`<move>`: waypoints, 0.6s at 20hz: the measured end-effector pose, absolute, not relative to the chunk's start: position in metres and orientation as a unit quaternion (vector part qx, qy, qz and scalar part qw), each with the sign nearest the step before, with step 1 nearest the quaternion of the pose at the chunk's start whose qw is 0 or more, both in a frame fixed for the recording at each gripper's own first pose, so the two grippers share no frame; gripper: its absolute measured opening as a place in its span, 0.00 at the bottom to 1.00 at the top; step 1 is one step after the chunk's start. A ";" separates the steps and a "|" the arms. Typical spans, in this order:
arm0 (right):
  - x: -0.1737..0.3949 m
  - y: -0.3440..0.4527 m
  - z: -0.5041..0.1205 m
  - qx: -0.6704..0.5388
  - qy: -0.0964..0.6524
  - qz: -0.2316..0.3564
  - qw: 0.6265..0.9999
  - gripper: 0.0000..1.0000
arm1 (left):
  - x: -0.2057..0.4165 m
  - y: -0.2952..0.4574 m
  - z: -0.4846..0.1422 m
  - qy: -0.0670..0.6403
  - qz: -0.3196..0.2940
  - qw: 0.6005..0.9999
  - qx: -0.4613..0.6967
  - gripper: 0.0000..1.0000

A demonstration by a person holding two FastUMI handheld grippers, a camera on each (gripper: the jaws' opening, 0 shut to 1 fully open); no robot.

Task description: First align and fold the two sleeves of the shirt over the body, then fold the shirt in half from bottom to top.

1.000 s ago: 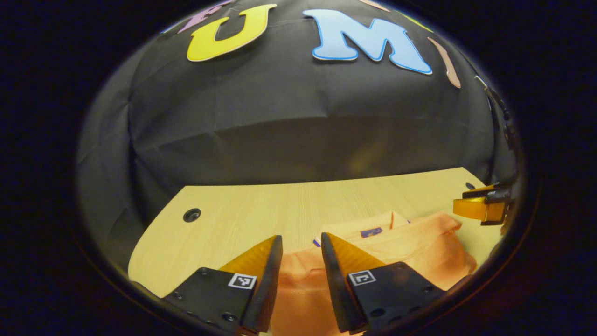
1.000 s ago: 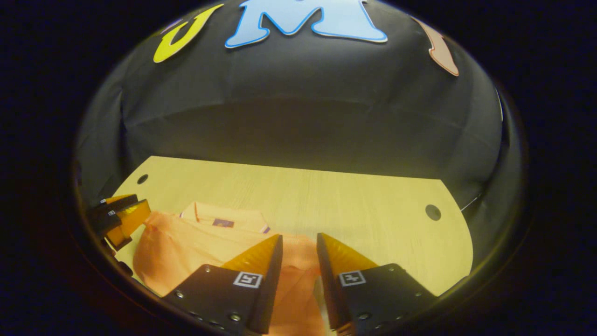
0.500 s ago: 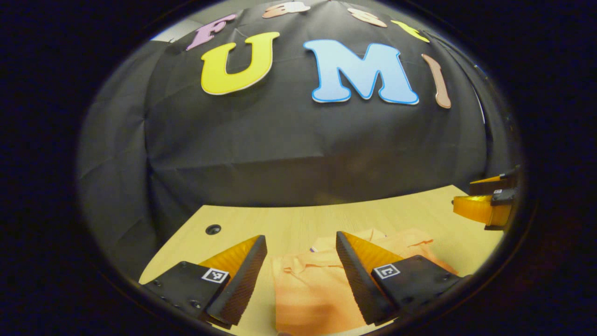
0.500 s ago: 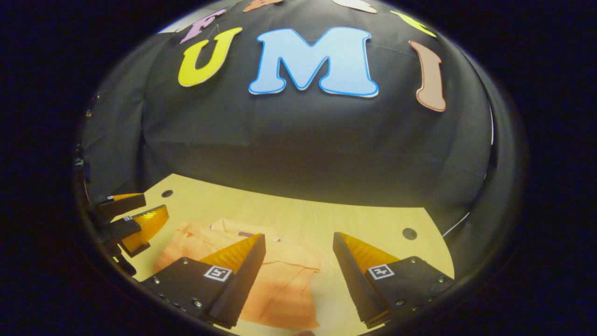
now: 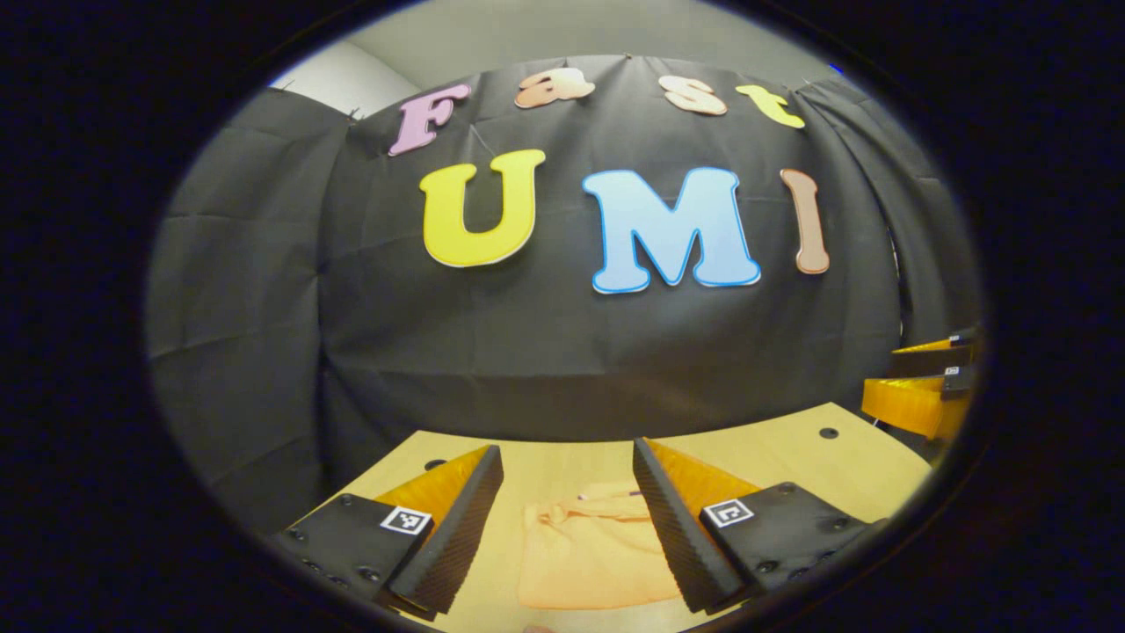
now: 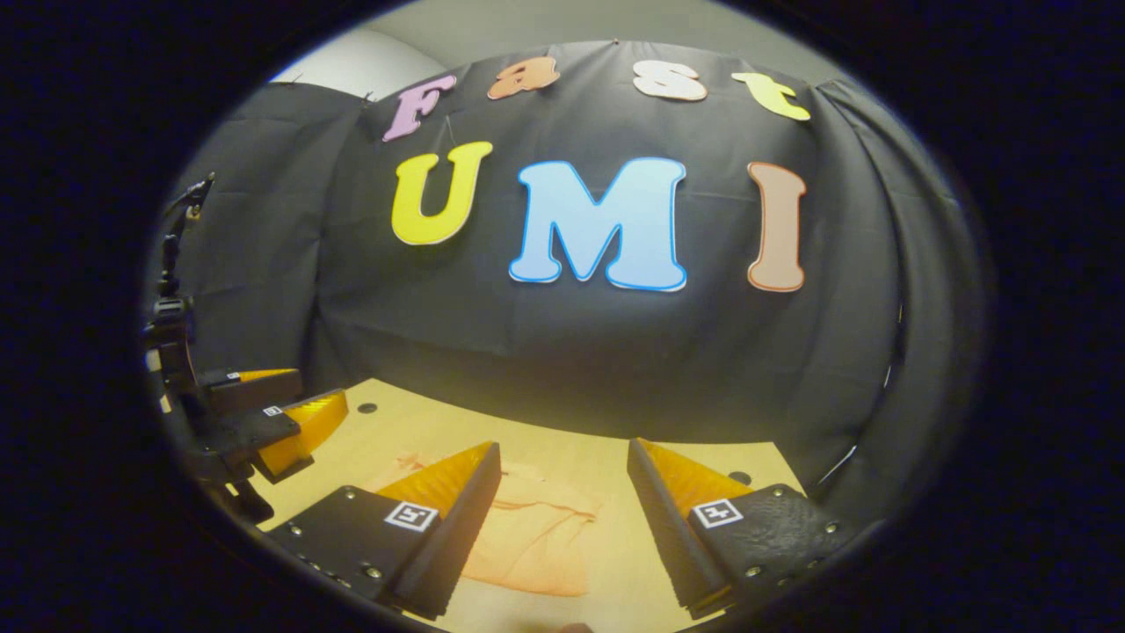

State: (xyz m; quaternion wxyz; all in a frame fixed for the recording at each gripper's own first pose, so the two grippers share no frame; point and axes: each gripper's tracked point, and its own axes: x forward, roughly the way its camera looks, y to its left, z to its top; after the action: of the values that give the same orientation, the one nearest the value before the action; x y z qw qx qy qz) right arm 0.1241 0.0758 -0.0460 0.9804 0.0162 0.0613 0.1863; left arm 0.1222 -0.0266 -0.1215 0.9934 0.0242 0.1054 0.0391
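- The shirt (image 5: 591, 549), soft orange cloth folded to a compact rectangle, lies flat on the worktop (image 5: 791, 453) with its collar at the far end.
- The left claw (image 5: 562, 519) hangs above it, fingers spread wide, holding nothing.
- The right claw (image 6: 558, 514) is likewise wide open and empty above the shirt's right side.
- The worktop is pale wood grain with small round holes (image 5: 828, 432); black creased cloth backs it.

Dim, warm light (edges bowed); sharp.
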 end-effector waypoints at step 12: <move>0.043 0.048 -0.001 0.040 -0.005 0.142 0.989 0.90 | 0.046 -0.024 -0.048 0.033 0.022 0.999 0.033 0.96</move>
State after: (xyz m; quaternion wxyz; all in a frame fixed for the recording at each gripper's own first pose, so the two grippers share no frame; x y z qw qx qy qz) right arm 0.0425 0.0481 -0.0014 0.9890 0.0402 -0.0051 0.1419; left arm 0.0461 -0.0242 -0.0476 0.9987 0.0329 0.0328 0.0217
